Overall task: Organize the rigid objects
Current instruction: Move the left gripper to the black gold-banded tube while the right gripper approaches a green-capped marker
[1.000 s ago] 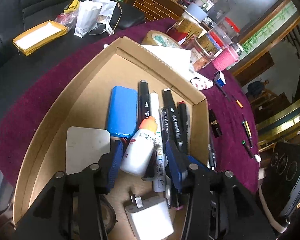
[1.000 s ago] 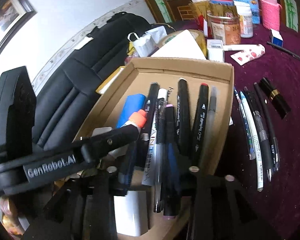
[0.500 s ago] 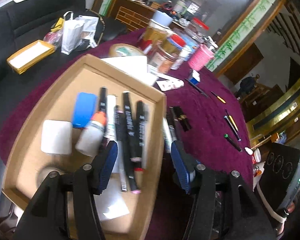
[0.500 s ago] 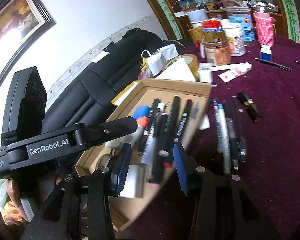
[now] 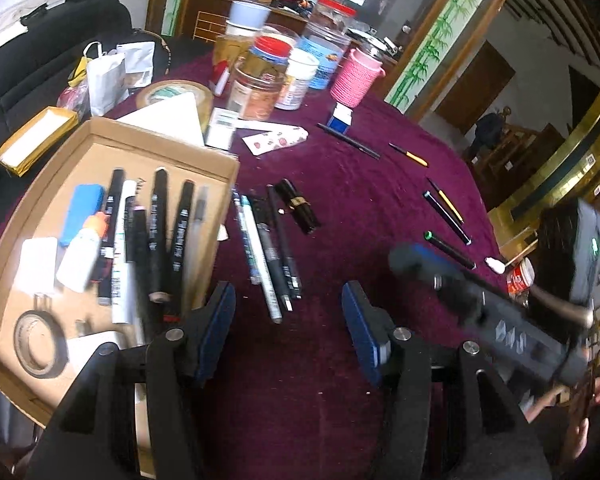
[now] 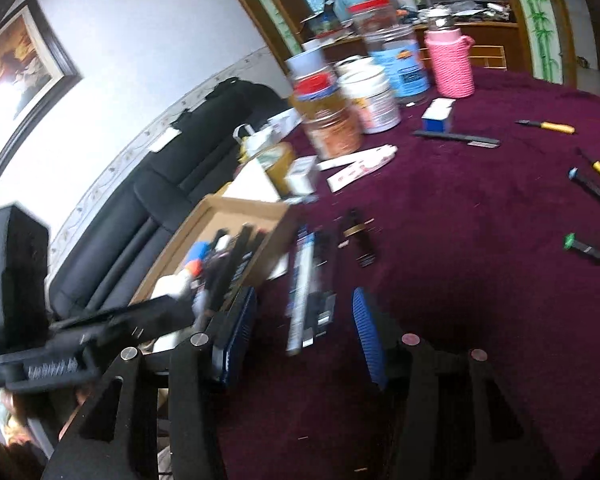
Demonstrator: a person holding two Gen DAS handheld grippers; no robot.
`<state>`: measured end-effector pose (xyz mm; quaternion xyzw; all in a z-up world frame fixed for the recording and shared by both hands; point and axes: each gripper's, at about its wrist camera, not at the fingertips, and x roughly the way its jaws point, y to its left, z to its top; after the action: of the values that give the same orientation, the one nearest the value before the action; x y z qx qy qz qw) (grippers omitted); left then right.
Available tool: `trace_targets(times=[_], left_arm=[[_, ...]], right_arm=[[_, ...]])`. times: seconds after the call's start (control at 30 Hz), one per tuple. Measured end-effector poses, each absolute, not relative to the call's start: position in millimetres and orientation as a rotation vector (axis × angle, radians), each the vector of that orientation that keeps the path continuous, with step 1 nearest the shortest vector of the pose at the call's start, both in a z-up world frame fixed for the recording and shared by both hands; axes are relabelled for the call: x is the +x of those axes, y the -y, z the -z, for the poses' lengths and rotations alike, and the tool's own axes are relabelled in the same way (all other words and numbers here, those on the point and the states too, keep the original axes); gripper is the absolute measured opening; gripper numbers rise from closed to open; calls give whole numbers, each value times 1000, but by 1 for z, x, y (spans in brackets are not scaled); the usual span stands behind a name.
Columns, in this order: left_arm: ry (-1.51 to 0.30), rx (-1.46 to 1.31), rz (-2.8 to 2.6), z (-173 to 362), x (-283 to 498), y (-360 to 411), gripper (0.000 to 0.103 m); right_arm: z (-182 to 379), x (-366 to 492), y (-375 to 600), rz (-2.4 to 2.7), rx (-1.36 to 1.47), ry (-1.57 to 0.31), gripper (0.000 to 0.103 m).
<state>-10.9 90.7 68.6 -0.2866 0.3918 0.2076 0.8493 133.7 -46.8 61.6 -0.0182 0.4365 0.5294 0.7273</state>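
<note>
Maroon cloth [image 5: 360, 208] covered the round table where both grippers hung over bare fabric, holding nothing. The left gripper [image 5: 288, 320] stood wide open, its blue pads [image 5: 224, 312] apart above the cloth just right of the cardboard box [image 5: 228, 184]; its jaws had just been opening, with nothing between them. The right gripper [image 6: 304, 328] was likewise spread and empty, its jaws also just opened further. Inside the box lay black markers [image 5: 156, 232], a blue block [image 5: 80, 212], a white bottle [image 5: 80, 260] with an orange cap, a white charger [image 5: 34, 264] and a tape roll [image 5: 40, 340]. More pens [image 5: 266, 252] lay in a row on the cloth beside the box, others [image 5: 448, 212] scattered well apart to the right. Jars [image 5: 260, 80] and a pink cup [image 5: 354, 80] stood at the far edge. Writing on markers and jar labels was too blurred to read.
</note>
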Motion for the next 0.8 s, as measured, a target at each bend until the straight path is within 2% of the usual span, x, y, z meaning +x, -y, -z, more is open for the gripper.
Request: trace_targets(times=[0.33,0.8], left_arm=[[-888,-549,-430,-56,28,-73,54],[-975,-556,-451,-28,78,-89,54]], right_arm=[[-28,205,68,-1095,8,-991,46],[-18,226,87,-1009,121,-1041,45]])
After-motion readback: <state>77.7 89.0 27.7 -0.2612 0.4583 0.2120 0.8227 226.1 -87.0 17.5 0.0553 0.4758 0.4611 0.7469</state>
